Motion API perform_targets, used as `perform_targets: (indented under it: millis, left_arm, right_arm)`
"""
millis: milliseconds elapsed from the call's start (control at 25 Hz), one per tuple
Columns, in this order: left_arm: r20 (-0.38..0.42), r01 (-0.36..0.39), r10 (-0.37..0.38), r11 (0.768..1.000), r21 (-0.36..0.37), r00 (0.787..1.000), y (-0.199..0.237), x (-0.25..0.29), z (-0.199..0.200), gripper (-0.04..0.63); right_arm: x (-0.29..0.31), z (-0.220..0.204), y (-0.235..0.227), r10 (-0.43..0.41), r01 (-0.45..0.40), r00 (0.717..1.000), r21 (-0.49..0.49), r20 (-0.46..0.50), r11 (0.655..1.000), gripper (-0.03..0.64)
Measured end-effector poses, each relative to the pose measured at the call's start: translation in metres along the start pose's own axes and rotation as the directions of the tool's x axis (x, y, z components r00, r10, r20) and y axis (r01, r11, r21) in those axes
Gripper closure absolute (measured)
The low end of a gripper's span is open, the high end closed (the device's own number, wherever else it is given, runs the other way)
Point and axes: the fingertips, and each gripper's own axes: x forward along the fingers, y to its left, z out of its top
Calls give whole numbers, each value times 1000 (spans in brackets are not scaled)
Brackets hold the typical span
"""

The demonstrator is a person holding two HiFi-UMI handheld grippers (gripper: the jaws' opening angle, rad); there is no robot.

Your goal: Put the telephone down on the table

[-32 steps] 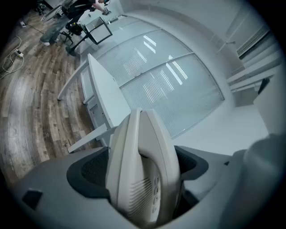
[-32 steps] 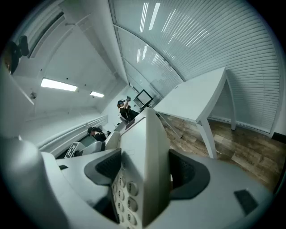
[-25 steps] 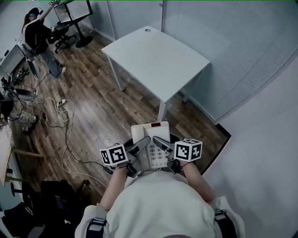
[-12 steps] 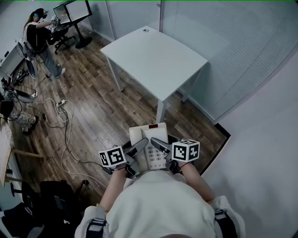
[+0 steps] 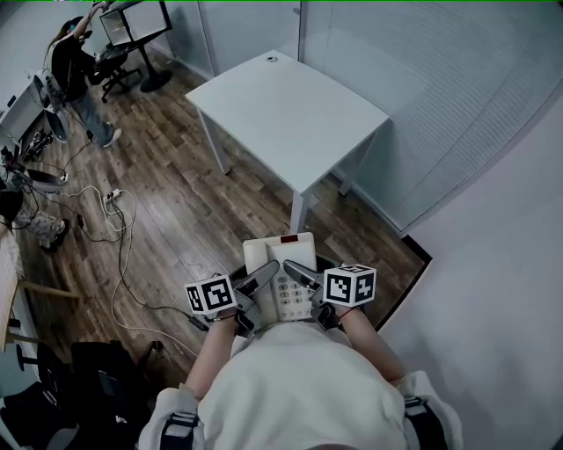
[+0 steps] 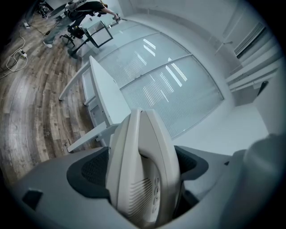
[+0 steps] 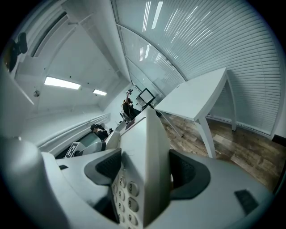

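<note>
A white desk telephone (image 5: 283, 274) with a keypad and a small red display is held close to my body, above the wooden floor. My left gripper (image 5: 264, 279) is shut on its left side, where the handset (image 6: 140, 165) fills the space between the jaws. My right gripper (image 5: 297, 276) is shut on its right edge, with the keypad (image 7: 127, 197) showing between the jaws. The white square table (image 5: 286, 114) stands ahead of me, its top bare apart from a small round mark at the far corner. The telephone is well short of the table.
A glass partition with blinds (image 5: 422, 97) runs behind and right of the table. Cables (image 5: 119, 237) trail over the wooden floor at left. A person (image 5: 75, 66) stands at a desk with a monitor (image 5: 136, 22) at the far left.
The view has crept slightly toward the table, with the telephone and both grippers holding the same grasp. The distant person has raised an arm toward the monitor.
</note>
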Motion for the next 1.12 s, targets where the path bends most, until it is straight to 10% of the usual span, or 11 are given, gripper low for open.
perform_targets:
  millis: [1120]
  left_arm:
    - [-23,16,-16,1000,-13,1000,18,28,29,172]
  right_arm:
    - [24,28,-23,-29,29,999,16,13,999,276]
